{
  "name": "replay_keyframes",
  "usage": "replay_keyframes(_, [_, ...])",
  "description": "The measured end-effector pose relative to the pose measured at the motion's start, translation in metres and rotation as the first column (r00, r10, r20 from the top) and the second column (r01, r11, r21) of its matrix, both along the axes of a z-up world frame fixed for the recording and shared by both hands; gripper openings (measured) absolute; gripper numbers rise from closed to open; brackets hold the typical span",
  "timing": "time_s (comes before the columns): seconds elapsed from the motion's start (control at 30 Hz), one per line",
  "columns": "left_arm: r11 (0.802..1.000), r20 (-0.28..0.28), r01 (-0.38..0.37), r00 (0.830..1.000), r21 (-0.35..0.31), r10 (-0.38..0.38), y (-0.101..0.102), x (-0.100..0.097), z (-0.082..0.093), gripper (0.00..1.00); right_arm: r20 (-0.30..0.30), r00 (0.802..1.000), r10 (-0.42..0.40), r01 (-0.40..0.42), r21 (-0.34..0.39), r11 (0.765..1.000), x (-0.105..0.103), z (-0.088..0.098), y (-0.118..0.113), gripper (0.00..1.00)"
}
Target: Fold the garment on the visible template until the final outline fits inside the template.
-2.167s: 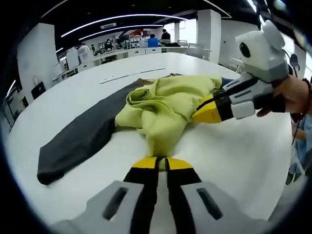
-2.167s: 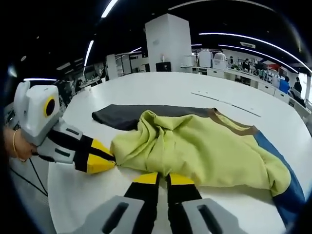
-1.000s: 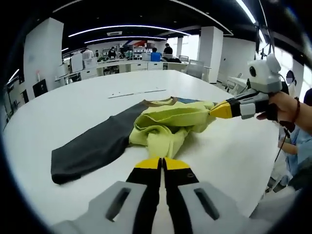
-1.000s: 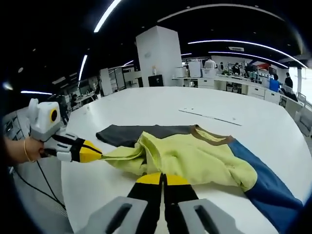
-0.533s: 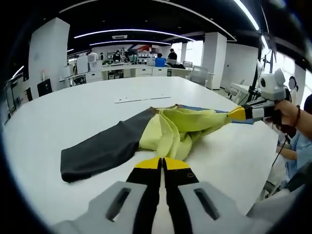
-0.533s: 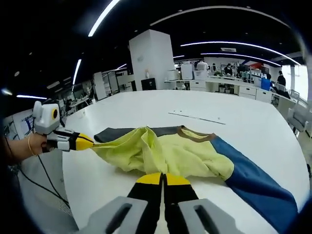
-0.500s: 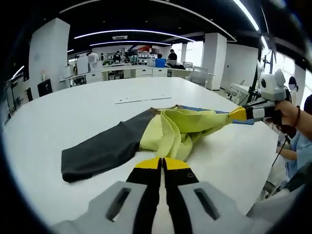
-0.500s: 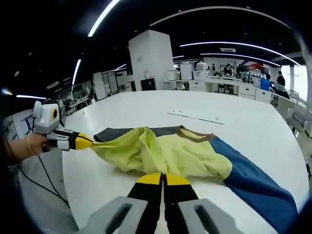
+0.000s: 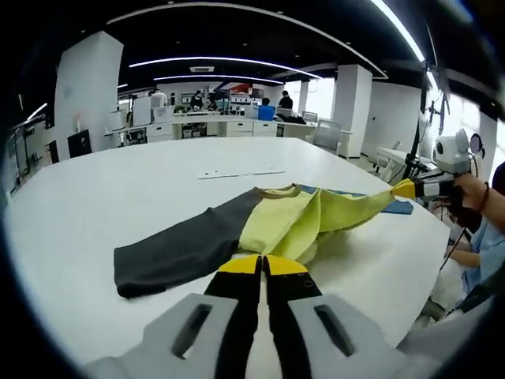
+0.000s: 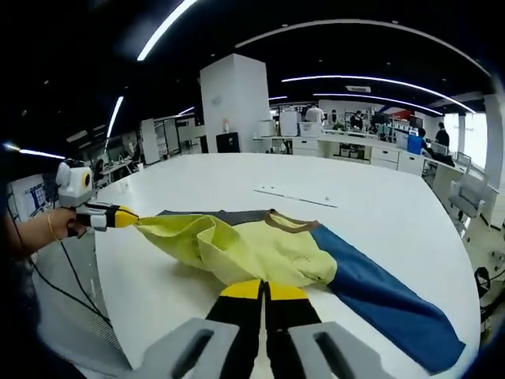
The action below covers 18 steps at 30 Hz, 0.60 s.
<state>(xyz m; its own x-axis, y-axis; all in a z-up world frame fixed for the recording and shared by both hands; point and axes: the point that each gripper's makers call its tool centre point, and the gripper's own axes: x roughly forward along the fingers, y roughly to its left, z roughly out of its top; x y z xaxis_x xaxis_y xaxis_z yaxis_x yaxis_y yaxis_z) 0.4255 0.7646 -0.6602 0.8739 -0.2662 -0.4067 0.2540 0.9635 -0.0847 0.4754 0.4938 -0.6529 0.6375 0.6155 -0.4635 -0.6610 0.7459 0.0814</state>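
Observation:
A garment (image 9: pixel 292 217) with a yellow body, a dark grey sleeve (image 9: pixel 173 249) and a blue sleeve (image 10: pixel 387 304) lies on the white table (image 9: pixel 118 197). My left gripper (image 9: pixel 261 259) is shut on the yellow hem at one end. Across the table, in the same view, my right gripper (image 9: pixel 398 189) is shut on the hem's other end. The right gripper view shows its own tips (image 10: pixel 264 284) shut on yellow cloth (image 10: pixel 260 245), and the left gripper (image 10: pixel 130 216) holding the far corner. Between the grippers the hem is pulled long and lifted, still bunched in folds.
Thin short marks (image 9: pixel 241 173) lie in a line on the table beyond the collar. A hand (image 9: pixel 465 197) holds the right gripper near the table's edge. Desks, pillars and people stand far behind. A cable (image 10: pixel 71 292) hangs off the table's side.
Both grippers have drawn back and apart with the hem in them. The yellow body has stretched out flatter, and more of the blue sleeve shows.

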Motion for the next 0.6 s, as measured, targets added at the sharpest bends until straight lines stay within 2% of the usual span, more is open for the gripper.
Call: replay_keyframes(0.6, [0.996, -0.024, 0.074, 0.997, 0.046, -0.073, -0.007, -0.023, -0.002, 0.0, 0.006, 0.999, -0.039, 0.039, -0.036, 0.999, -0.03, 0.007, -0.033, 0.0])
